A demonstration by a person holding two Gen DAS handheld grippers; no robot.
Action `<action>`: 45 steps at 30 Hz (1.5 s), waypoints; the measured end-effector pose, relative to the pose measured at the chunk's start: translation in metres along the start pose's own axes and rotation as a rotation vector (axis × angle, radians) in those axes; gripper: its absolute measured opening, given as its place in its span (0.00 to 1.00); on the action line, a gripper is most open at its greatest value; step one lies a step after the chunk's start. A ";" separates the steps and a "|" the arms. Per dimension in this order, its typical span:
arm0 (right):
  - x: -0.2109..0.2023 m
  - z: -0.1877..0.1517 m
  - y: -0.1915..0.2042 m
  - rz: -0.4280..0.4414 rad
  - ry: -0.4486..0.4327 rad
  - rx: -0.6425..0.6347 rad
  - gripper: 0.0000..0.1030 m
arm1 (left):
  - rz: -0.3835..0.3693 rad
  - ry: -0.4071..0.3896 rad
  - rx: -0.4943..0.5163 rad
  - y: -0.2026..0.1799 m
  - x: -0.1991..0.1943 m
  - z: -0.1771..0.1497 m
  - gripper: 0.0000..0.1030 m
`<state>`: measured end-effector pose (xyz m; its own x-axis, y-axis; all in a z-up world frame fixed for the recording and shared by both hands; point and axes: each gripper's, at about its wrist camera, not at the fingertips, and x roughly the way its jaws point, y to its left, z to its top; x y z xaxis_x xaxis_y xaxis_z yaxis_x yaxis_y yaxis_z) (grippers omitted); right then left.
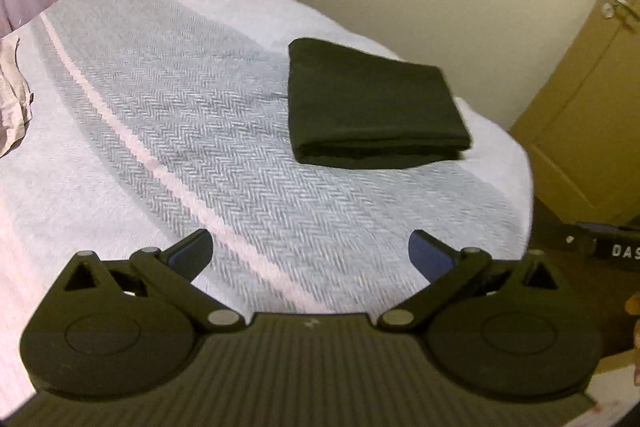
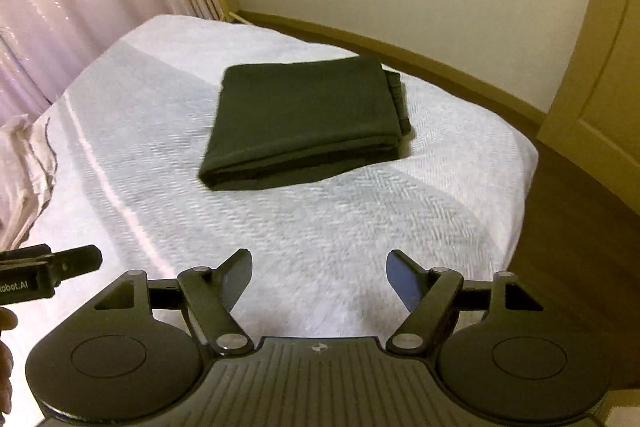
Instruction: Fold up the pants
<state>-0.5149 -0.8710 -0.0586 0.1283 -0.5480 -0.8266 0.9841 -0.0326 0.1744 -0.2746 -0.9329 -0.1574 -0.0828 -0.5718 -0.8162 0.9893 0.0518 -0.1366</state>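
Left wrist view shows the left gripper with its two fingers spread wide and nothing between them, just the striped bedspread below. The dark pants lie folded in a flat, neat rectangle on the bed, up ahead and a little to the right, well apart from the fingers. The right wrist view shows the right gripper with its fingers apart too, not quite as wide, and also holding nothing. So the folding looks finished, I think. What could go wrong now? If a gripper swings low over the bed, a finger could catch the top layer of the pants and flip it open. A tug on the bedspread could slide the pants closer to the edge of the bed, since they sit near the far right corner. The two grippers are also close side by side, so they could bump each other. Each view shows something the other one misses. The right wrist view shows the uneven stacked layers on the right side of the pants, and the wooden floor past the bed. The left wrist view shows a door handle on the yellow door, and a pale crumpled cloth at the left edge of the bed.
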 end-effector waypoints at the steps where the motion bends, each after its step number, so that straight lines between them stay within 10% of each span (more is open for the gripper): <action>1: -0.011 -0.006 0.006 -0.004 -0.010 0.000 0.69 | -0.012 -0.008 -0.003 0.002 -0.009 -0.005 0.99; 34: -0.138 -0.065 0.019 0.033 -0.110 -0.159 0.70 | 0.101 -0.115 -0.137 -0.036 -0.152 -0.086 0.99; 45: -0.160 -0.079 0.022 -0.018 -0.129 -0.093 0.70 | 0.105 -0.126 -0.039 -0.044 -0.166 -0.088 0.99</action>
<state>-0.5046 -0.7180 0.0357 0.0998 -0.6512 -0.7523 0.9940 0.0307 0.1052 -0.3146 -0.7682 -0.0659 0.0390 -0.6596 -0.7506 0.9861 0.1469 -0.0778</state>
